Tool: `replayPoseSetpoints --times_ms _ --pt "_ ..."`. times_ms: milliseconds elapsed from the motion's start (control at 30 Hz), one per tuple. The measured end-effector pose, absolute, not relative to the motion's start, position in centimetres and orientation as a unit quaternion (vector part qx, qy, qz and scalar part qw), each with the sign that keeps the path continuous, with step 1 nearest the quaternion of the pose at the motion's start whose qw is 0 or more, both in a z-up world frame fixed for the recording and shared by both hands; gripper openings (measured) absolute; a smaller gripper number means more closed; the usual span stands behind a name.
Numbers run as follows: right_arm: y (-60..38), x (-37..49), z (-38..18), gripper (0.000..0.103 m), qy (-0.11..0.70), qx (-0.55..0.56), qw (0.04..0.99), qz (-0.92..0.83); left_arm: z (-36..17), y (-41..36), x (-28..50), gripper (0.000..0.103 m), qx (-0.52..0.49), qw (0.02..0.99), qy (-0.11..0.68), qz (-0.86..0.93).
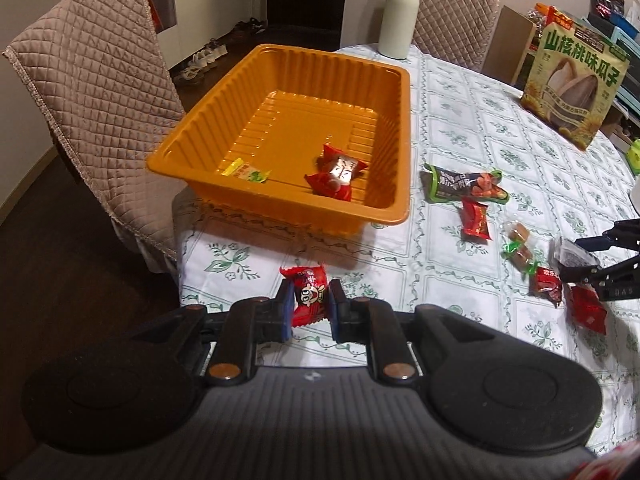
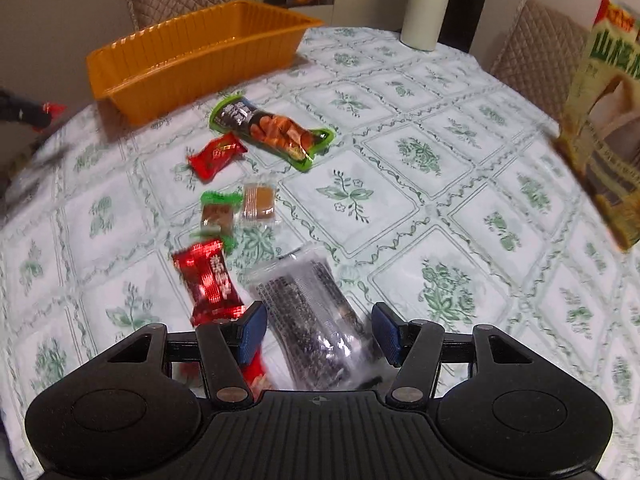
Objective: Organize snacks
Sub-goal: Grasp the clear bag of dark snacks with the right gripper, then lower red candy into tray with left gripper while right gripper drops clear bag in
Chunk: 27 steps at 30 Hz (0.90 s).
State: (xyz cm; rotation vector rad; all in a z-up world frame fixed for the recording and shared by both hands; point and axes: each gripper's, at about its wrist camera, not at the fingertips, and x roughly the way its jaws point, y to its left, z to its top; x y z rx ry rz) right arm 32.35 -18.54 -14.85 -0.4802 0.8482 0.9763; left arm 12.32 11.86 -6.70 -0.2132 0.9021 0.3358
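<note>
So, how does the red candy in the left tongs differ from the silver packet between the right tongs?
The red candy is small, opaque and pinched by the shut left tongs. The silver packet is longer, partly clear and lies on the tablecloth between the open right tongs, not gripped. Both are wrapped snacks outside the orange tray.

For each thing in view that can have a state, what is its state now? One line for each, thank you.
left gripper: shut on the red cartoon candy, held above the table edge.
right gripper: open, the clear dark packet lies between its fingers.
orange tray: holds two snacks, mostly bare.
white bottle: upright, lid closed.
big seed bag: standing upright.
green sausage pack: lying flat on the tablecloth, sealed.
</note>
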Motion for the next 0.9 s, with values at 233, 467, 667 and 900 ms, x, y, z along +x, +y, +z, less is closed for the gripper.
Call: replayPoseSetpoints --times_ms 233,467,667,900 --pt "-18.5 32.9 -14.6 0.039 0.393 -0.199 0.782 0.441 -6.6 12.2 12.5 0.016 -0.102 0.882 0.43 0.166" --pt "-19.9 32.6 -13.6 0.038 0.394 -0.139 0.814 0.404 -6.1 12.5 12.8 0.016 -0.101 0.888 0.421 0.155" --pt "-21.1 32.1 -11.1 0.038 0.396 -0.062 0.838 0.371 -4.9 13.3 12.9 0.016 -0.1 0.898 0.404 0.143" --pt "-19.4 29.8 -8.2 0.038 0.399 0.005 0.843 0.362 -3.1 15.2 13.5 0.016 -0.092 0.911 0.384 0.121"
